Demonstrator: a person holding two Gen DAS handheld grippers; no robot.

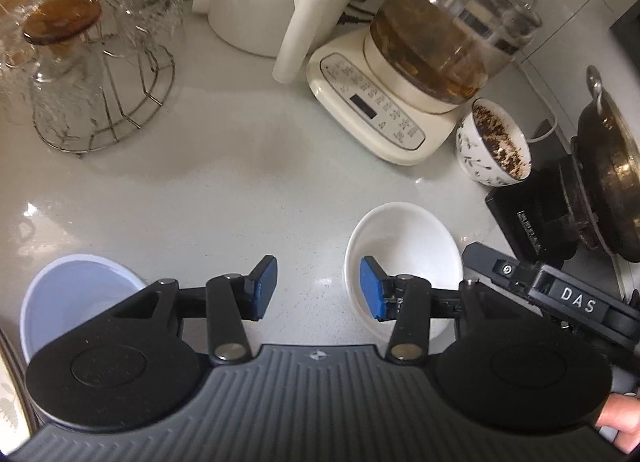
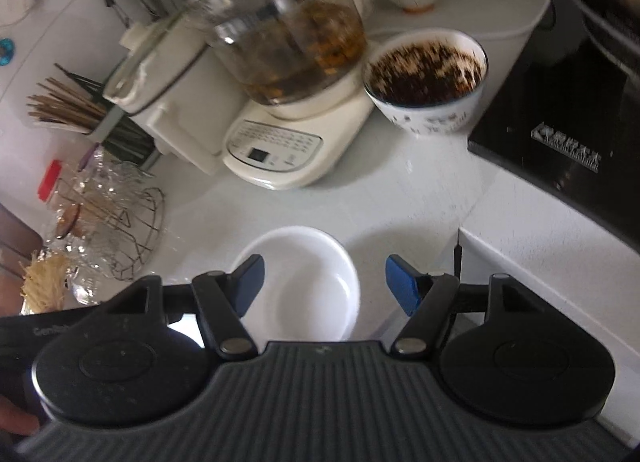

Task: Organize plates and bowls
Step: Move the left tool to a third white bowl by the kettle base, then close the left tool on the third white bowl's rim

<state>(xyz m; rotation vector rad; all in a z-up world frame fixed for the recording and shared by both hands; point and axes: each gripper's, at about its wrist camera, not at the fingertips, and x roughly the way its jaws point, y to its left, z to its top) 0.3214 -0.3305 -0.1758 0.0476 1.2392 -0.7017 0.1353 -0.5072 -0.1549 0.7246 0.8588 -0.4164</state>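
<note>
Bowls sit unstacked on the desk (image 1: 224, 190). White bowl (image 2: 304, 282) lies at twelve o'clock, bluish bowl (image 1: 76, 294) at nine. Both my left fingers (image 1: 318, 288) and right fingers (image 2: 324, 284) are released, grasping nothing.

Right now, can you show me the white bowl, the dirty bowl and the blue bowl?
White bowl (image 2: 308, 282): right wrist view, inside bottom.
Dirty bowl (image 2: 426, 74): right wrist view, dark inside.
Blue bowl (image 1: 76, 294): left wrist view, inside.

Home kitchen: white counter (image 1: 224, 182) crowded with glass kettle (image 1: 452, 34) on keypad base, wok (image 1: 612, 166) on stove, chopsticks (image 2: 68, 106), glasses rack (image 1: 104, 74).
</note>
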